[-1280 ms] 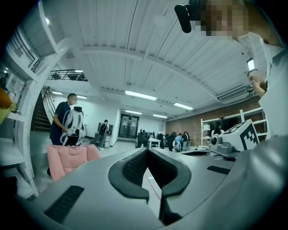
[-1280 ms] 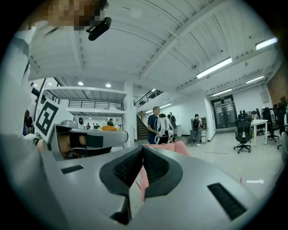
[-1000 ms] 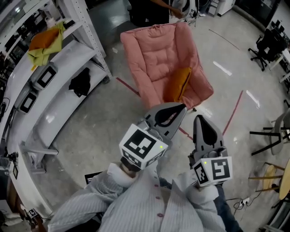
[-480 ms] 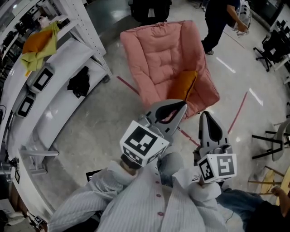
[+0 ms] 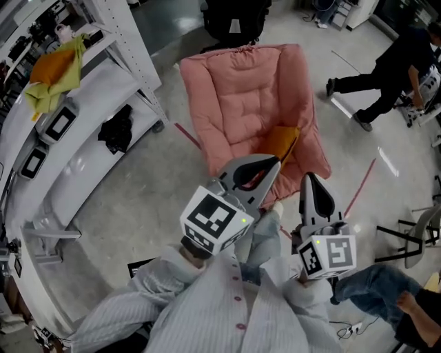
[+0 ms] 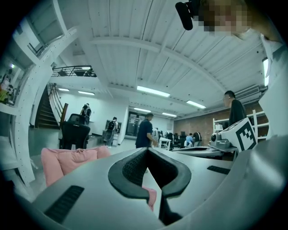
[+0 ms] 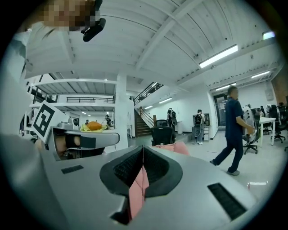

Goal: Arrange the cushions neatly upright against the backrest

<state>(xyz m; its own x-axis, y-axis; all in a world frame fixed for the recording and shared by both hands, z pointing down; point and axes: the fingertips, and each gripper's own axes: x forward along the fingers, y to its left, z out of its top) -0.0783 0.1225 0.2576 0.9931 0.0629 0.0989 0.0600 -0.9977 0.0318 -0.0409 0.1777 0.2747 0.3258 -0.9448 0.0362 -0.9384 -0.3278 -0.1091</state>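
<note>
A pink padded chair (image 5: 248, 96) stands on the floor ahead of me. One orange cushion (image 5: 282, 140) lies low in its seat, tilted against the right armrest. My left gripper (image 5: 273, 163) is held up in front of the chair's front edge, shut and empty. Just to its right, my right gripper (image 5: 308, 180) is also shut with nothing in it. In the left gripper view the left gripper (image 6: 147, 151) points level over the chair (image 6: 67, 161). The right gripper (image 7: 143, 148) has the pink chair (image 7: 174, 147) just beyond its tips.
White shelving (image 5: 83, 145) runs along the left, holding a yellow and orange cloth (image 5: 58, 69) and a black cloth (image 5: 117, 127). A black office chair (image 5: 234, 17) stands behind the pink one. A person (image 5: 389, 65) walks at the upper right. Another person's legs (image 5: 382, 286) are at the lower right.
The view has closed in slightly on the chair. The walking person has crossed from behind the chair to the far right. Both grippers stay shut and have hardly moved.
</note>
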